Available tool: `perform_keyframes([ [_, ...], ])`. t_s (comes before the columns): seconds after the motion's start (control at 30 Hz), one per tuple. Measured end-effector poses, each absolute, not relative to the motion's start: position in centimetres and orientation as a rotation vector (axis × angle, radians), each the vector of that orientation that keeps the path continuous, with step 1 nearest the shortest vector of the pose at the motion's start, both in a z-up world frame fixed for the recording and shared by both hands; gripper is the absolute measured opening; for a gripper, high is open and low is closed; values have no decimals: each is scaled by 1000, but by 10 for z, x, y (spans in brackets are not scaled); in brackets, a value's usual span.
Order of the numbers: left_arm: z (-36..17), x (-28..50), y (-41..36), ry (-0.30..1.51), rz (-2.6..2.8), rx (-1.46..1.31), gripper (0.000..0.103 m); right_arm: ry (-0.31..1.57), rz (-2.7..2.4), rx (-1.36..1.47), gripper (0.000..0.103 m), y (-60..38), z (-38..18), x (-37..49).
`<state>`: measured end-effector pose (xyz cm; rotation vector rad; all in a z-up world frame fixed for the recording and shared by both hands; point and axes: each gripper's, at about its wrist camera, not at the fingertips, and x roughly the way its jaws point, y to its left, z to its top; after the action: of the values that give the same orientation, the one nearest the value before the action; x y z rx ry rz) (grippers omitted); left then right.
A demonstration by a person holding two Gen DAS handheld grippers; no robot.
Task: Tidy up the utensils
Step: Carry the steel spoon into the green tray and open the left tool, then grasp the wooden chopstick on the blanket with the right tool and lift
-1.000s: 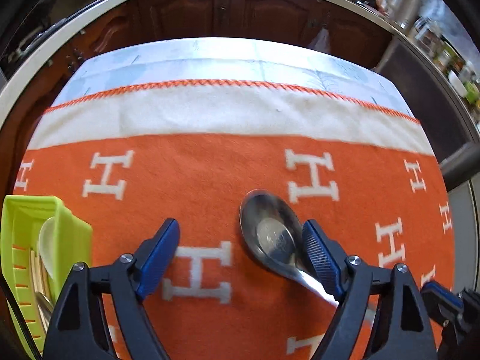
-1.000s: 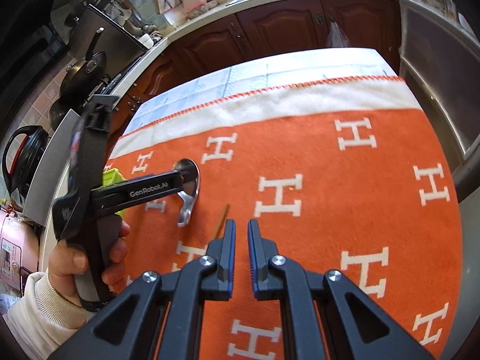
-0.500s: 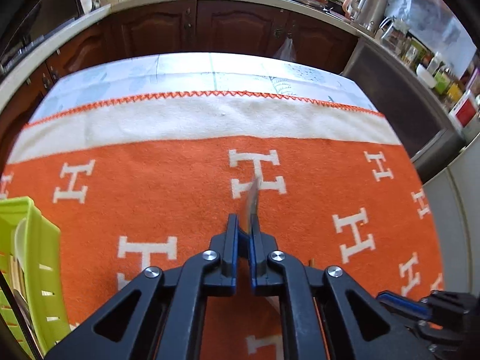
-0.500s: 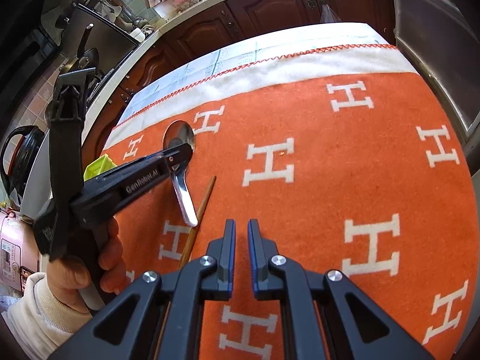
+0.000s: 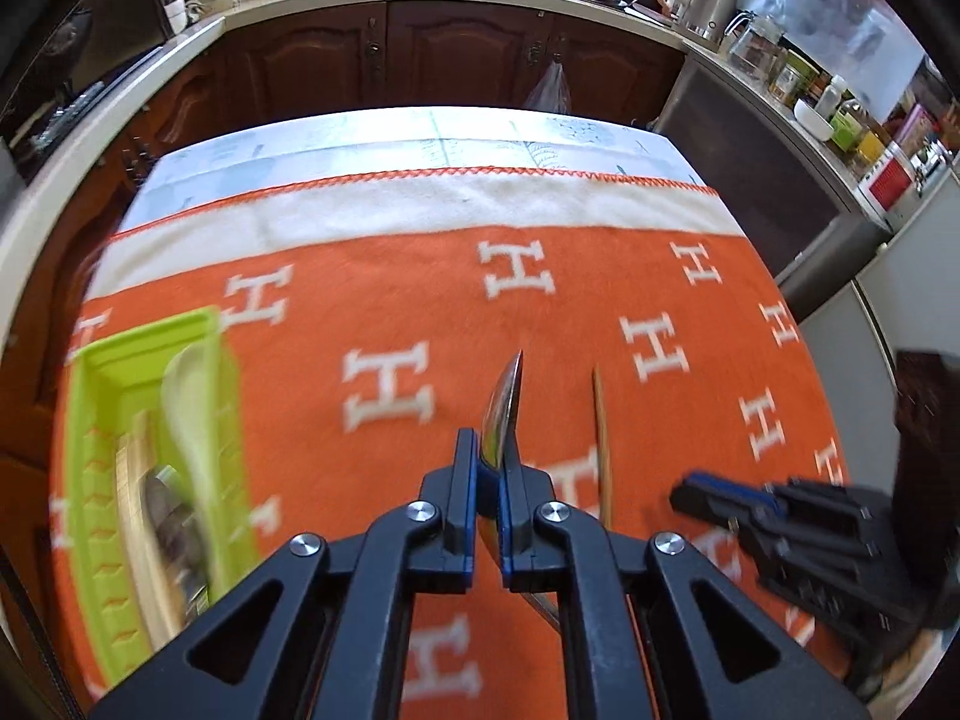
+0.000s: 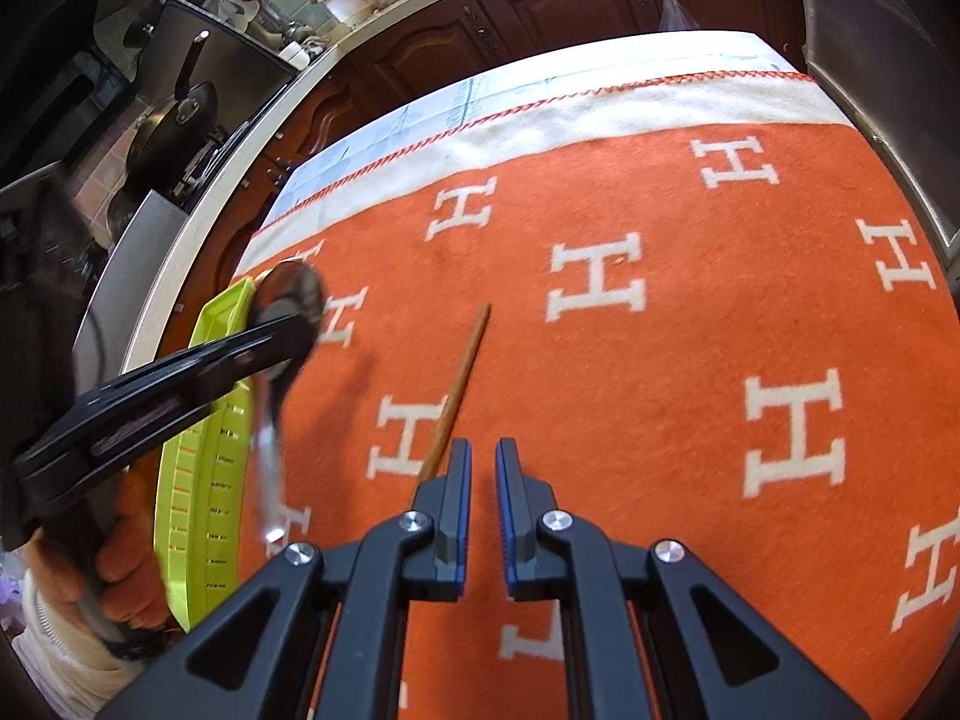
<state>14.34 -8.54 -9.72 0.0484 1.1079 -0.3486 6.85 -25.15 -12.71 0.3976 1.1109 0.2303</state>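
My left gripper (image 5: 489, 468) is shut on a metal spoon (image 5: 504, 408), which shows edge-on and is lifted off the orange blanket (image 5: 420, 300). In the right wrist view the left gripper (image 6: 294, 324) grips the spoon (image 6: 288, 291) at the neck, with the handle hanging down beside the green tray (image 6: 204, 480). A wooden chopstick (image 6: 462, 372) lies on the blanket just ahead and left of my right gripper (image 6: 483, 468), which is shut with nothing in it. From the left wrist view the chopstick (image 5: 600, 438) lies right of the spoon.
The green tray (image 5: 90, 420) at the left holds a pale spoon (image 5: 186, 396) and other utensils. A hand (image 6: 126, 558) holds the left gripper. Dark wood cabinets (image 5: 468, 60) and cluttered counters ring the table. The blanket's far edge is a white band (image 5: 420, 204).
The left gripper closed on the spoon, lifted it off the blanket and carried it left toward the green tray. The right gripper crept closer to the chopstick.
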Motion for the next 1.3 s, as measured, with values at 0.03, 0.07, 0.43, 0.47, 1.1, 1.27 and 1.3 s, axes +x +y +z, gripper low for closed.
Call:
perform_keyframes([
  [0.03, -93, 137, -78, 1107, -345, 48, 3, 1113, 233, 397, 8, -249, -127, 67],
  [0.07, -88, 131, -71, 1106, -340, 45, 3, 1115, 235, 396, 8, -246, -126, 65],
  [0.43, -61, 81, 42, 1047, -114, 98, 3, 1166, 241, 405, 8, -217, -129, 51],
  [0.47, -64, 79, 49, 1055, -103, 94, 3, 1172, 234, 409, 8, -216, -129, 52],
  [1.1, -92, 67, 66, 1023, -72, 48, 73, 1181, 132, 350, 11, -189, -124, 50],
  [1.27, -78, 52, 71, 976, -60, 12, 78, 1163, 86, 327, 14, -182, -125, 50],
  [1.3, -76, 49, 73, 967, -51, 7, 78, 1160, 73, 312, 14, -179, -125, 51],
])
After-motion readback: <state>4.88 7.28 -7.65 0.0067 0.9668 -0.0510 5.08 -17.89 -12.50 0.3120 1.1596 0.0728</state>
